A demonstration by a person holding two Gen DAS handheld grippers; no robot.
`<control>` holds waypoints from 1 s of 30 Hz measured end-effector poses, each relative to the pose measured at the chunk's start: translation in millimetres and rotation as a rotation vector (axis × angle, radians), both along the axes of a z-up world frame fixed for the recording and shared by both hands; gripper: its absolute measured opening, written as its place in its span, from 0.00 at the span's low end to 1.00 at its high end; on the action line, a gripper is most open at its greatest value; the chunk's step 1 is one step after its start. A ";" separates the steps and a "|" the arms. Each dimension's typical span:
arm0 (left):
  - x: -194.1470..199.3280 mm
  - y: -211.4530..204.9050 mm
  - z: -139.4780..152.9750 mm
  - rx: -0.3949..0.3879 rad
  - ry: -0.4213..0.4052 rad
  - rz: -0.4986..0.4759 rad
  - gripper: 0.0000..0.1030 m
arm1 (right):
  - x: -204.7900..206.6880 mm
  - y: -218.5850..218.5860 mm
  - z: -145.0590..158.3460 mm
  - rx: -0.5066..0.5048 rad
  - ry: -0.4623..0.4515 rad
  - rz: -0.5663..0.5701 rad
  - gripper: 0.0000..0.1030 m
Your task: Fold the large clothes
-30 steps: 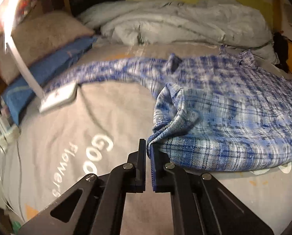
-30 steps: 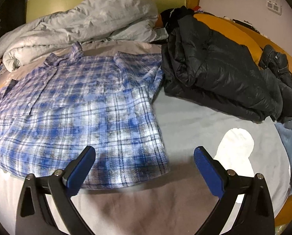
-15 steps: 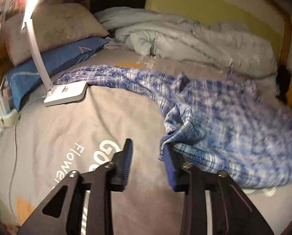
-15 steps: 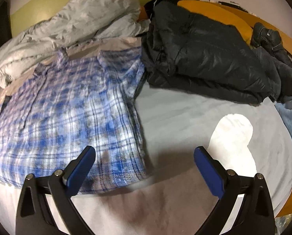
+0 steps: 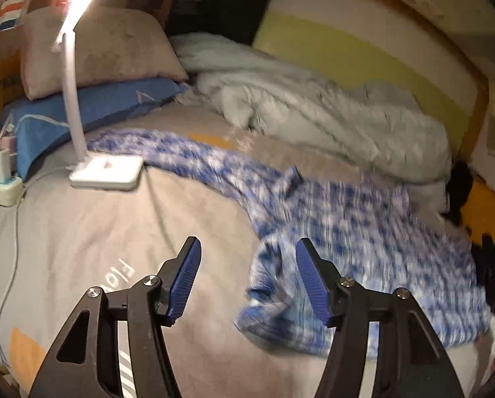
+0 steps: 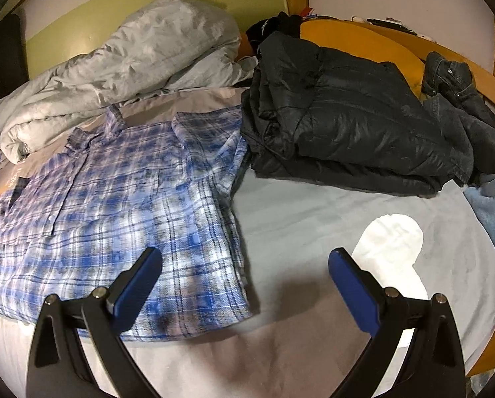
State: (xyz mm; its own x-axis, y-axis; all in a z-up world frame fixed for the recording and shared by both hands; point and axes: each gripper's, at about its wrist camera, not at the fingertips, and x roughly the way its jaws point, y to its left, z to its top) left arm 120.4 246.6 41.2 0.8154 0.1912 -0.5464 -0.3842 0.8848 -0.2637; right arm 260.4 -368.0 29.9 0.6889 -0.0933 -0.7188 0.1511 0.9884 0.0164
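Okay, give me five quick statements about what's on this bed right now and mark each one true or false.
1. The plaid shirt lies spread on the bed. True.
2. The right gripper is clamped on the shirt's hem. False: its jaws stand wide apart, holding nothing.
3. A black puffer jacket lies beside the shirt. True.
4. The desk lamp stands on the floor. False: its white base rests on the grey bedsheet.
5. The left gripper grips the shirt. False: its jaws are opening, and the pads press on no cloth.
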 end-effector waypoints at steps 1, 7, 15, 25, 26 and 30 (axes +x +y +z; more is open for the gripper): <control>2.7 2.2 1.3 -0.005 0.002 -0.015 0.57 | 0.0 0.3 0.0 -0.001 -0.001 0.003 0.97; 57.1 -8.0 -20.6 -0.066 0.150 -0.224 0.57 | 8.6 12.8 -5.8 -0.041 0.007 0.029 0.95; 94.8 -12.0 -35.7 0.097 0.186 -0.121 0.01 | 15.1 11.4 -14.9 -0.042 0.044 0.037 0.86; 101.3 -0.7 -62.1 0.116 0.290 -0.076 0.21 | 9.4 12.4 -11.3 -0.053 0.028 0.041 0.85; 95.6 0.1 -58.3 0.086 0.274 -0.080 0.24 | 7.5 11.5 -9.5 -0.049 0.021 0.042 0.85; 61.1 0.1 -42.8 -0.029 0.229 -0.117 0.30 | -0.4 4.4 -3.0 -0.007 0.008 0.039 0.85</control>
